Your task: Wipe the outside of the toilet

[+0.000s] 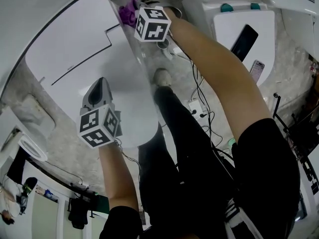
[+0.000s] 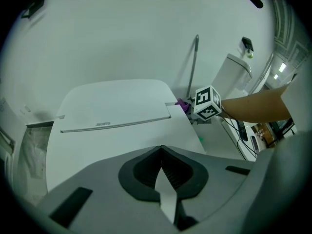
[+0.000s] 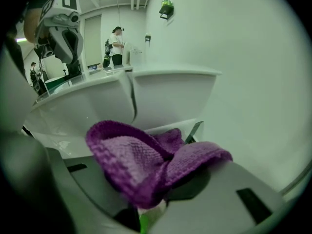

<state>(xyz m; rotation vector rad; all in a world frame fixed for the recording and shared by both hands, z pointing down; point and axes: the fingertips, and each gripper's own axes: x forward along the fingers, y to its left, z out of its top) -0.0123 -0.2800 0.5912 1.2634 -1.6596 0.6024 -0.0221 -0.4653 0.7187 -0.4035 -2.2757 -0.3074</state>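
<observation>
While the right gripper (image 3: 156,182) clamps the cloth (image 3: 129,155) at the toilet's (image 3: 168,96) side edge — wall just beside — the left gripper (image 2: 161,167) hovers over the lid (image 2: 117,106), jaws together, empty.

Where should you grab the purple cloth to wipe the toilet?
Pinch the purple cloth at its bunched middle, coming from the side away from the toilet, as the right gripper does: its loose folds stick out past the jaws, free to rub.
</observation>
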